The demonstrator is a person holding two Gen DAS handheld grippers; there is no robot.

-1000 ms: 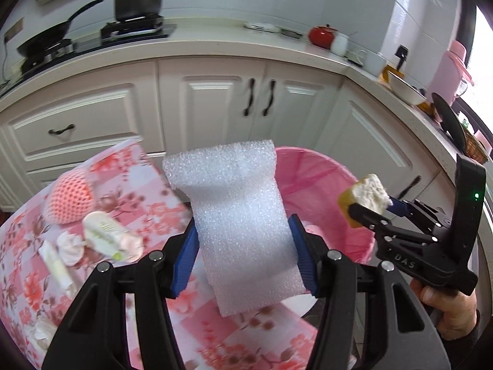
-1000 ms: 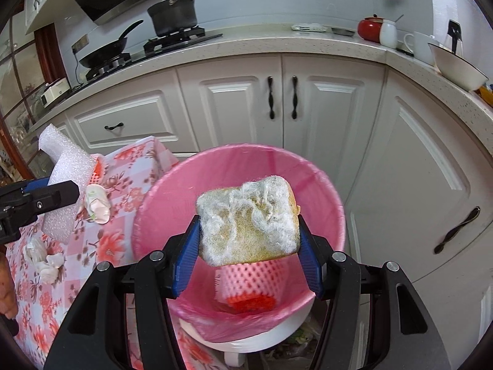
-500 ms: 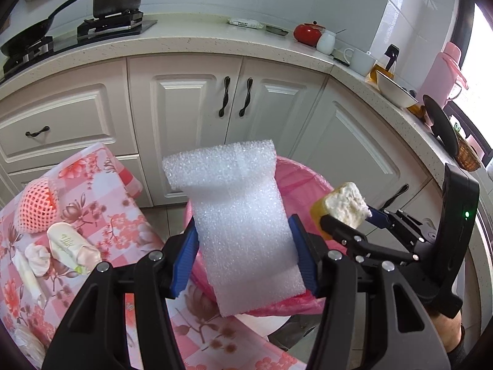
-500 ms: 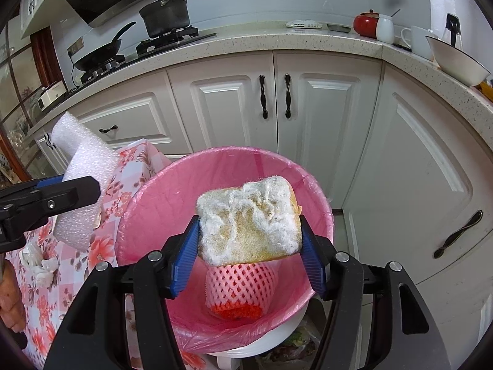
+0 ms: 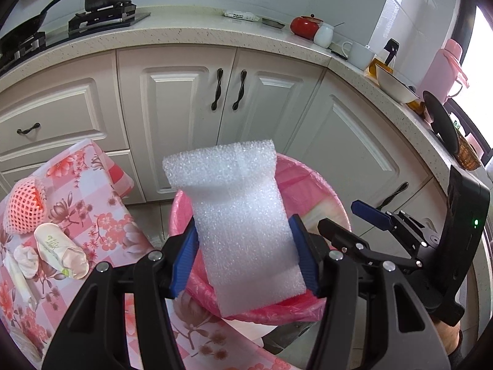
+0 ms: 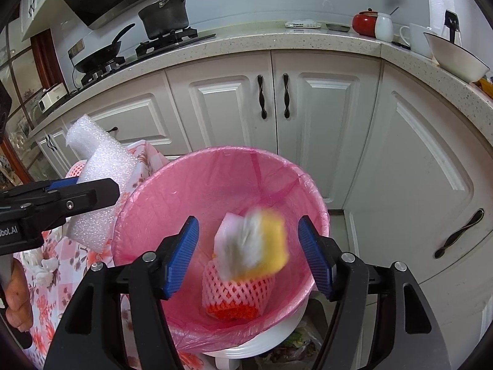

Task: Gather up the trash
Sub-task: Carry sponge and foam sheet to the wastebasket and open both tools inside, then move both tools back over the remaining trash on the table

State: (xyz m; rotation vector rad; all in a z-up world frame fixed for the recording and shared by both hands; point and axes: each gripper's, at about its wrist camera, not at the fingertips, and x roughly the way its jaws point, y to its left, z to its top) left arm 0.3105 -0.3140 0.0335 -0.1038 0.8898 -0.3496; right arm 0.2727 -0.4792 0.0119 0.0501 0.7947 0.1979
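Note:
My left gripper (image 5: 243,246) is shut on a white foam sheet (image 5: 234,203), held upright above the near rim of the pink-lined bin (image 5: 311,185). My right gripper (image 6: 248,237) hangs over the bin (image 6: 215,185) and its jaws are opening. A yellow and white sponge (image 6: 255,246), blurred, falls between them and touches neither pad. A pink foam net (image 6: 234,293) lies at the bin's bottom. In the right wrist view the left gripper (image 6: 92,191) and its foam sheet (image 6: 101,166) stand at the bin's left edge. The right gripper (image 5: 348,219) shows empty in the left wrist view.
The floral-cloth table (image 5: 101,215) left of the bin carries a second foam net (image 5: 24,206), a wrapper (image 5: 58,251) and crumpled tissue (image 5: 26,256). White cabinets (image 6: 308,108) and a countertop (image 6: 277,40) with pans and crockery stand behind the bin.
The right jaws have spread and the sponge has dropped out of them toward the bin. The left gripper has carried the foam sheet from over the table to the bin's rim.

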